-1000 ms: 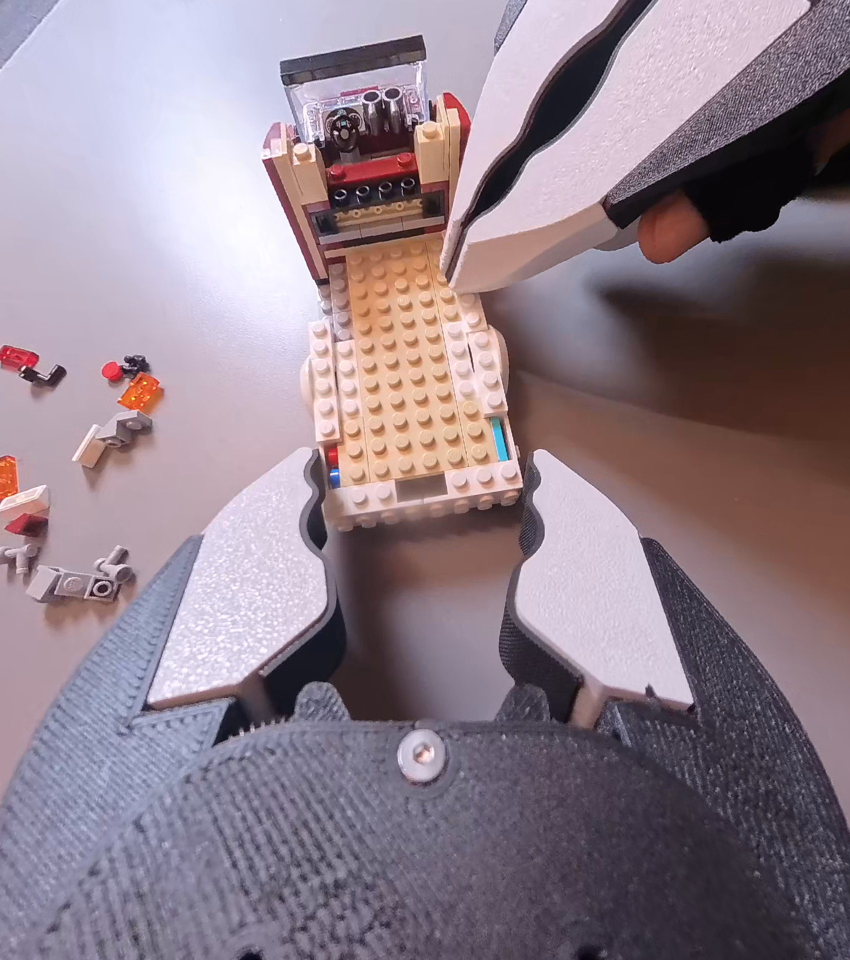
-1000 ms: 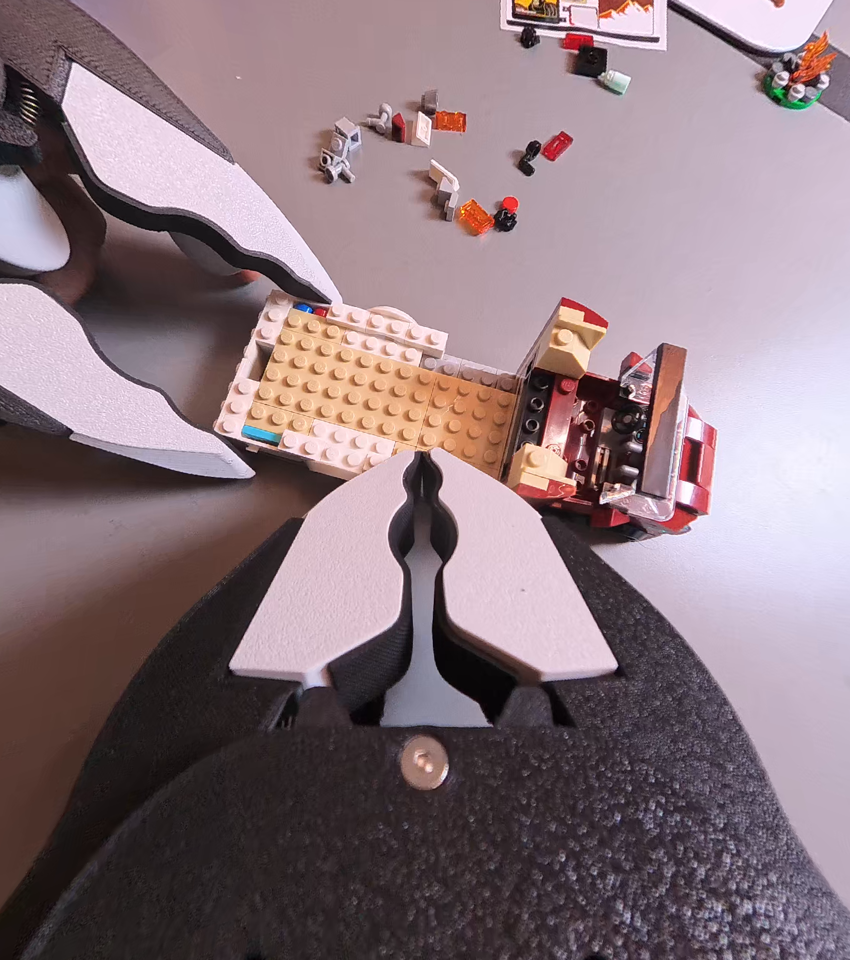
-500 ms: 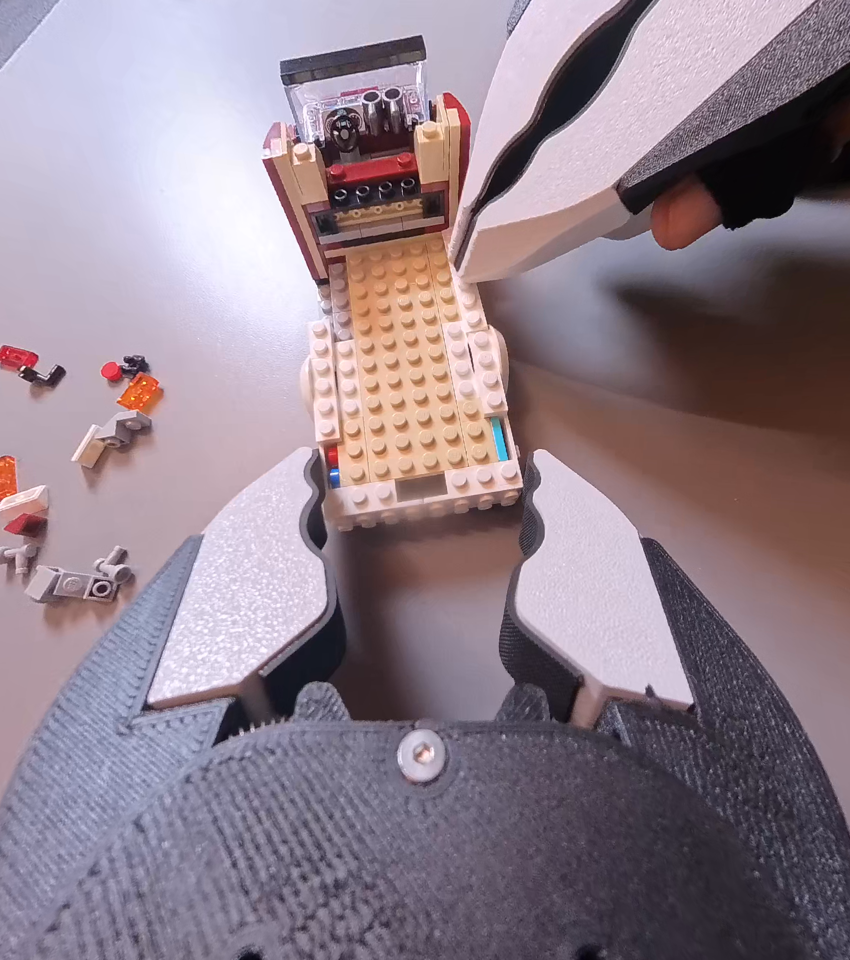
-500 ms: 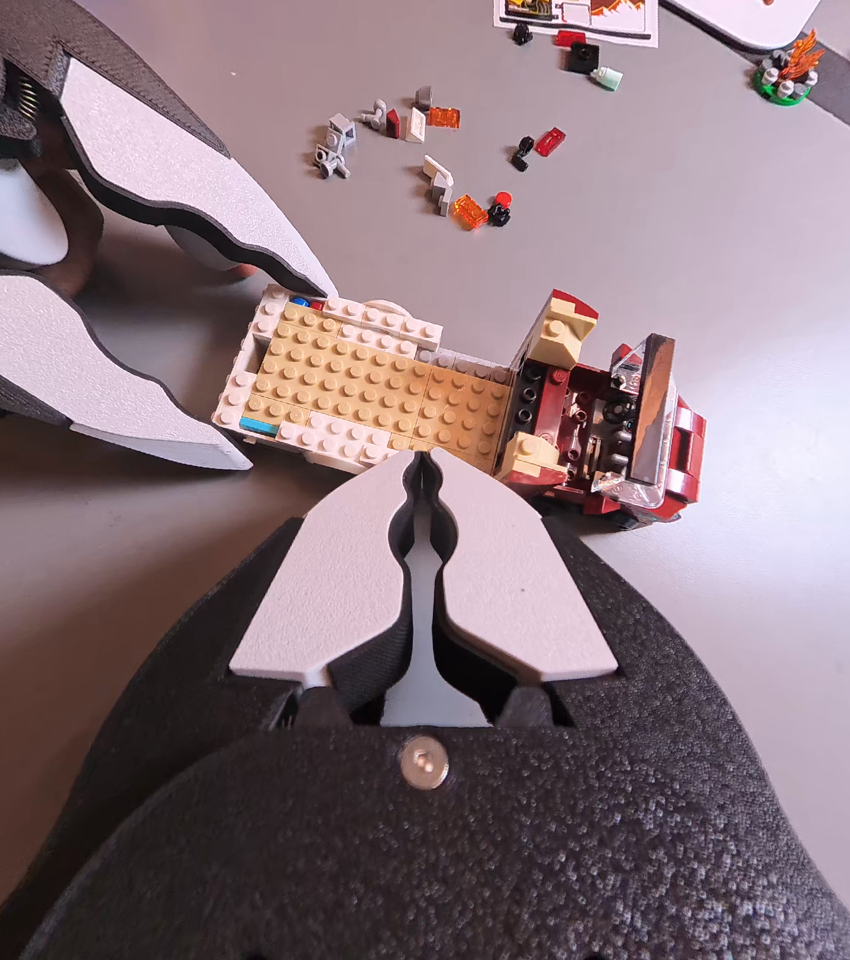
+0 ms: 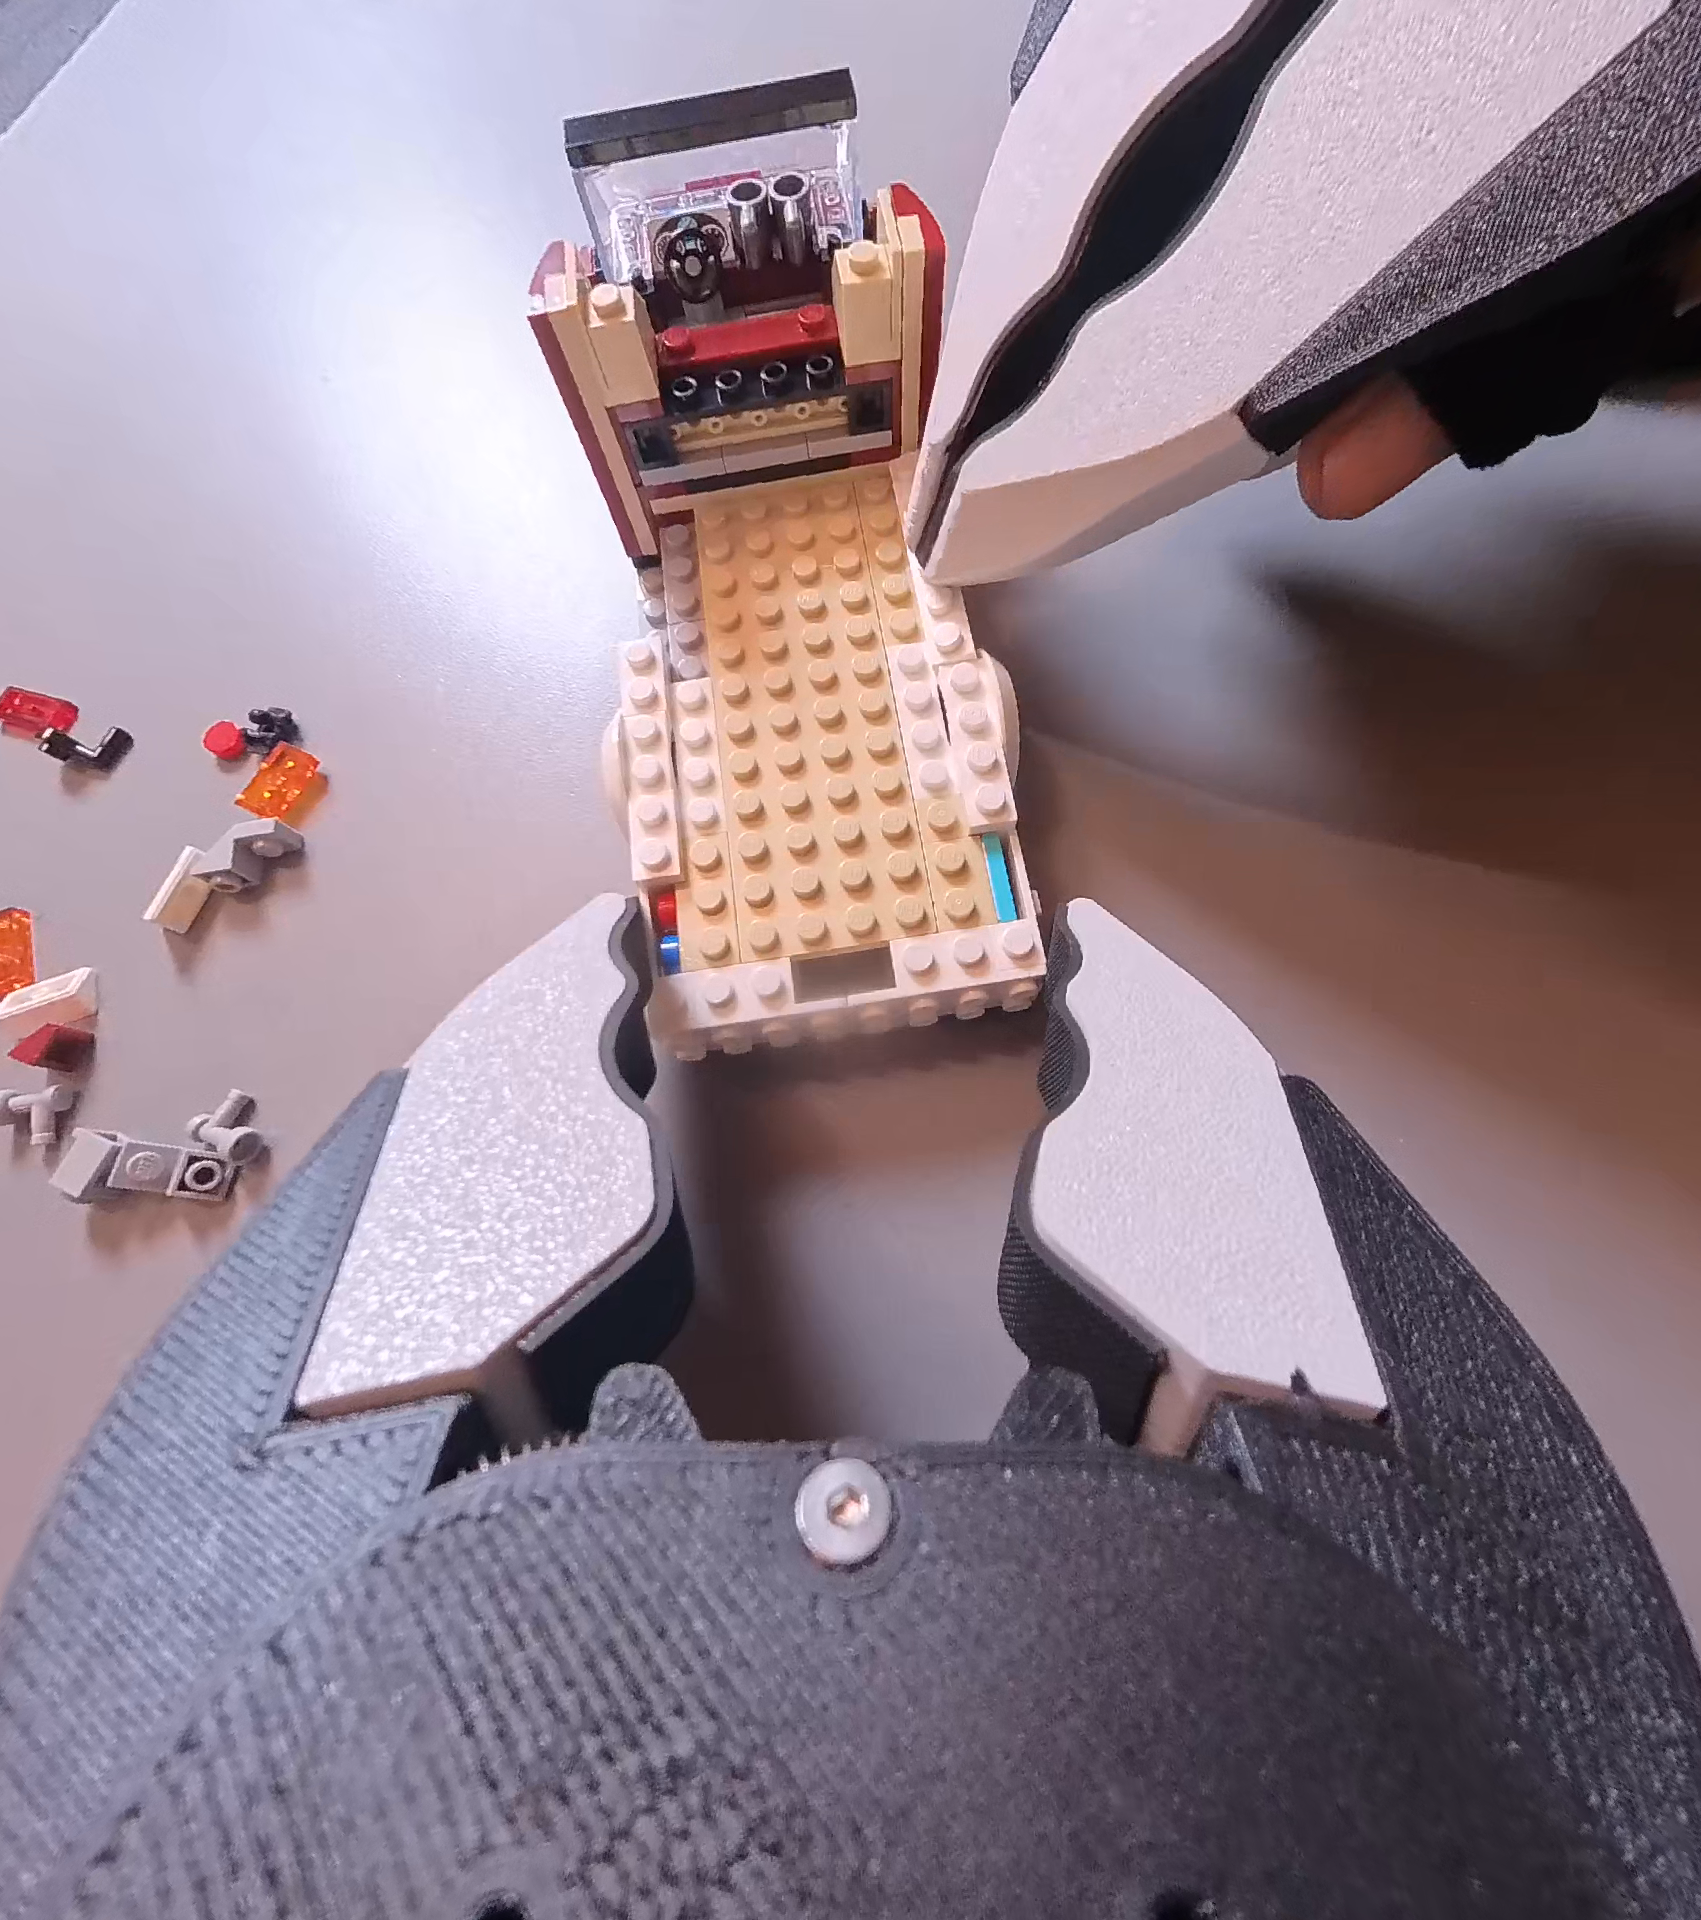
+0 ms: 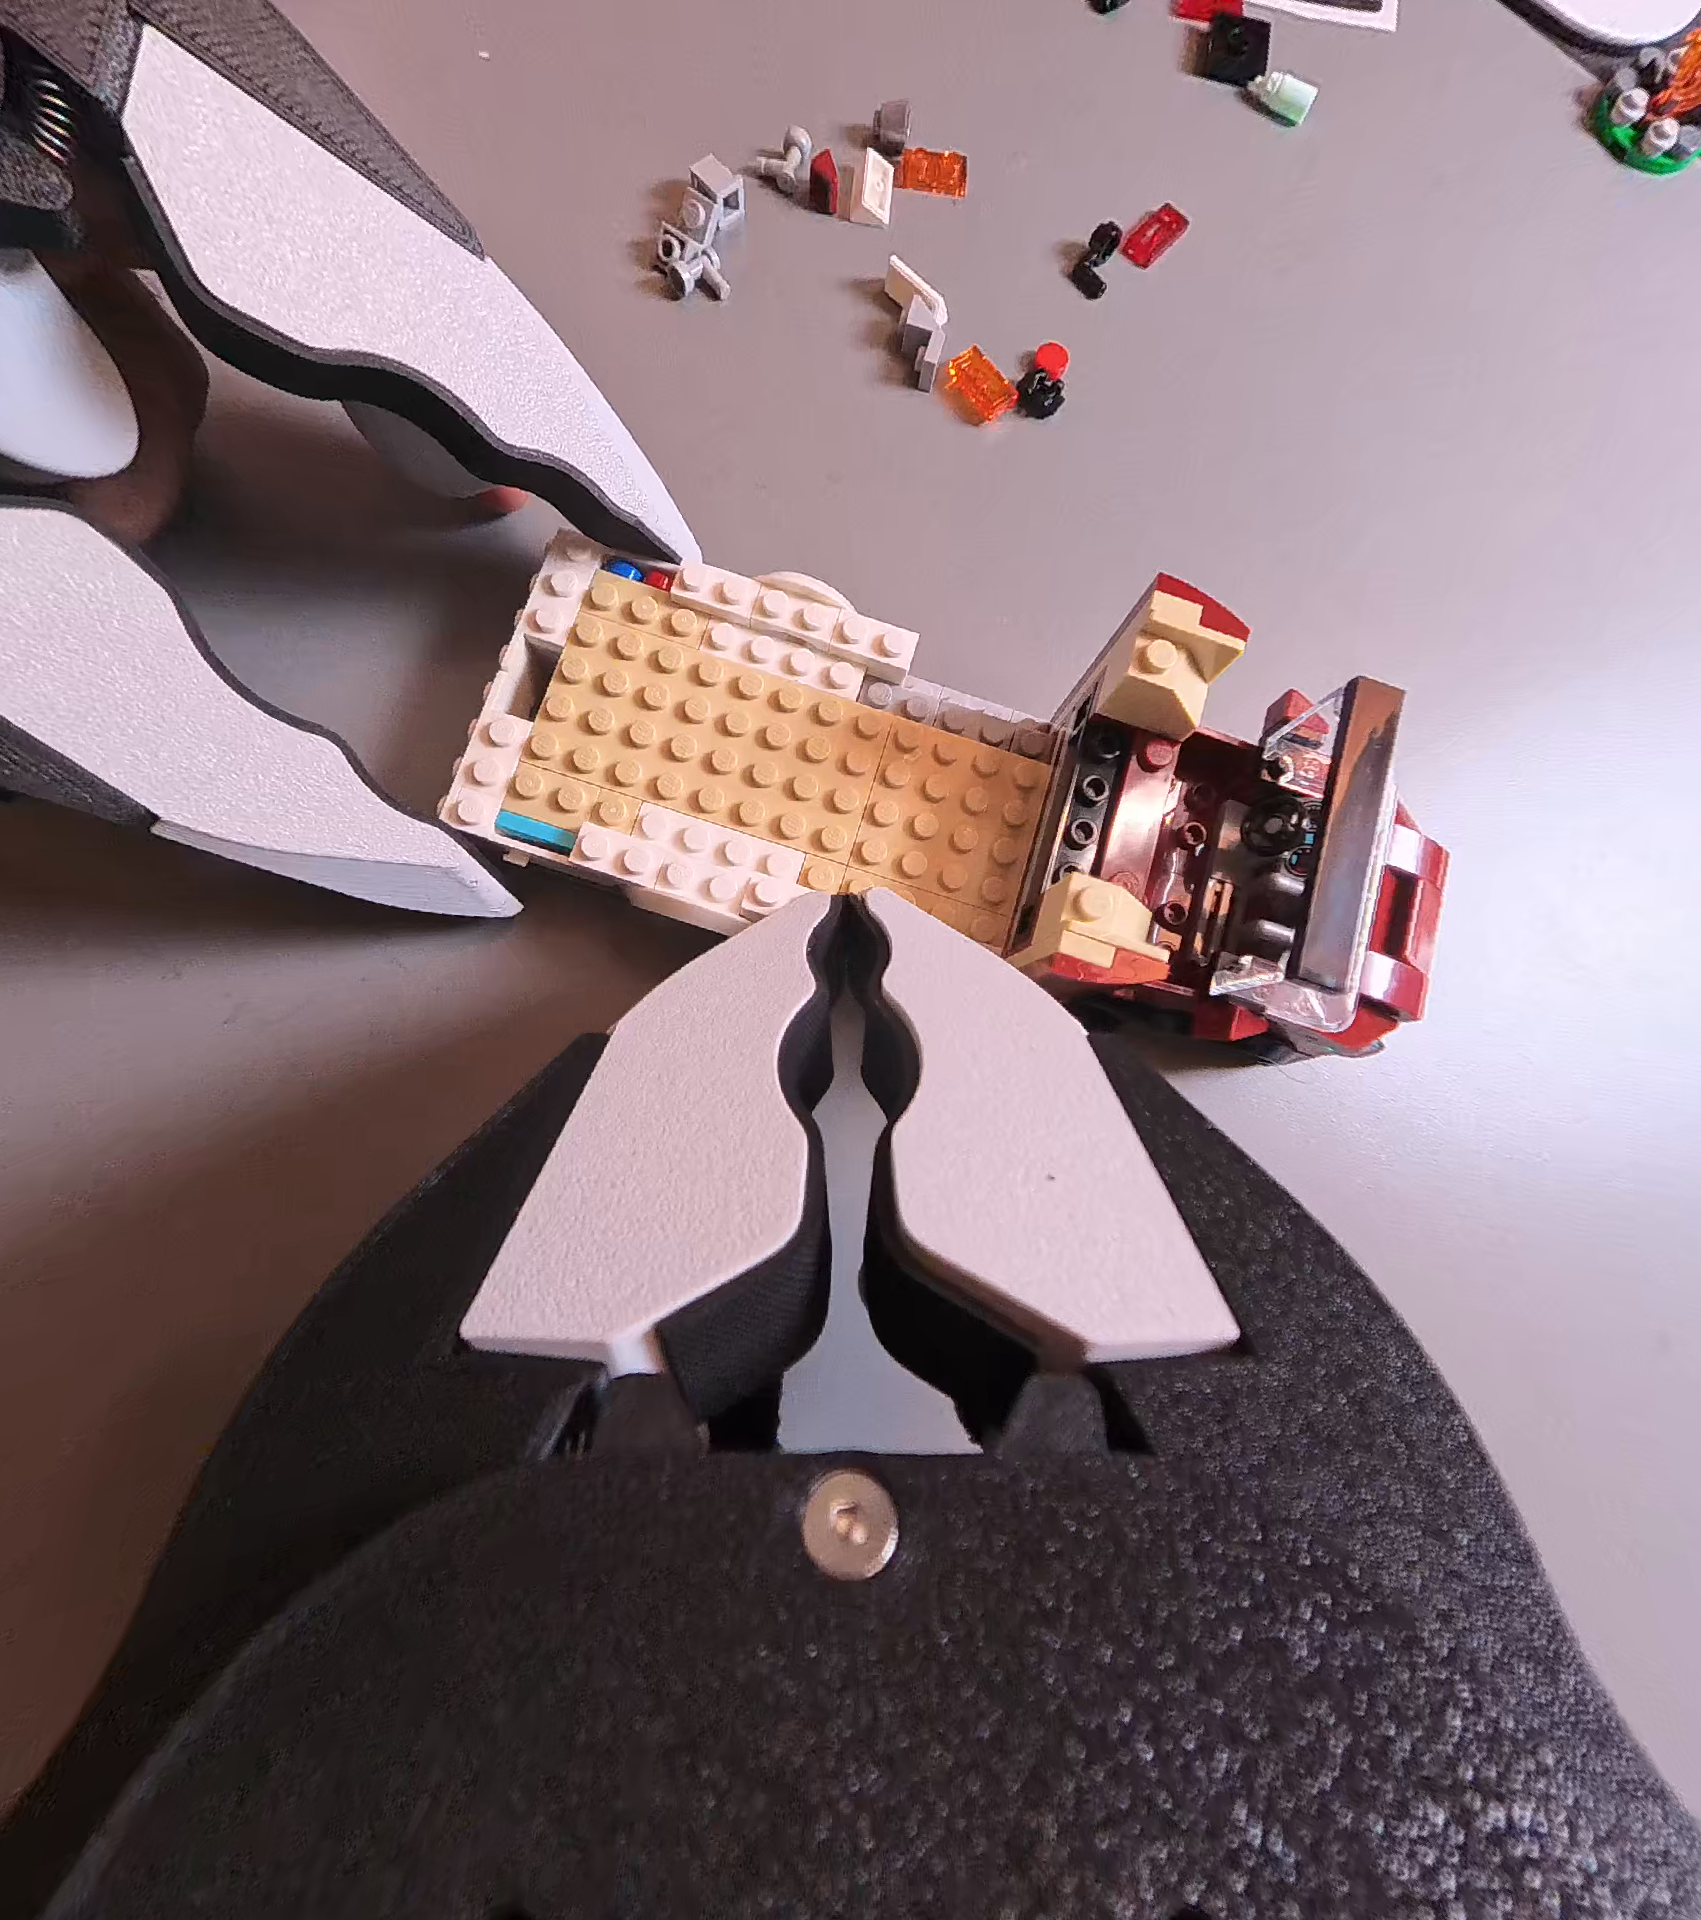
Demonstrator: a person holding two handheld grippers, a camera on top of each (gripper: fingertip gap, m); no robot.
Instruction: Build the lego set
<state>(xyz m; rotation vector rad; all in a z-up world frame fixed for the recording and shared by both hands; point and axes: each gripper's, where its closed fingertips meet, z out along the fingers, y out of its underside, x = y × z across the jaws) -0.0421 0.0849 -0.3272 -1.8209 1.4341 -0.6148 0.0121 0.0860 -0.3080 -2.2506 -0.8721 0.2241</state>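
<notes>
Your left gripper (image 5: 844, 956) sits nearest in its own view, fingers spread wide, one tip on each side of the truck's (image 5: 804, 727) white tail end. The left tip looks to touch the rear corner by the red and blue studs; the right tip stands just beside the other corner, contact unclear. Nothing is clamped.

The truck lies on the grey table (image 5: 254, 416), tail toward your left gripper, cab far. Tan studded bed, white border bricks, a small teal tile at the rear right edge. Beyond the bed: dark red cab with tan slopes, black seats, clear windscreen with a black strip on top.

Your right gripper (image 6: 846, 904) is closed, tips together, nothing visible between them. From its own view the tips rest at the near long edge of the bed, about where white border meets tan, close behind the cab. In the left view it (image 5: 934, 520) comes in from the upper right, tips at the bed's right edge next to the cab; a gloved hand (image 5: 1448, 395) shows behind it.

Loose pieces (image 6: 929, 260) lie scattered on the table past the truck's far side, well apart from it: grey clips, white slopes, clear orange and red tiles, small black bits. Farther off, at the top right of the right view, a small green base with orange flames (image 6: 1661, 104) stands near a dark strip
</notes>
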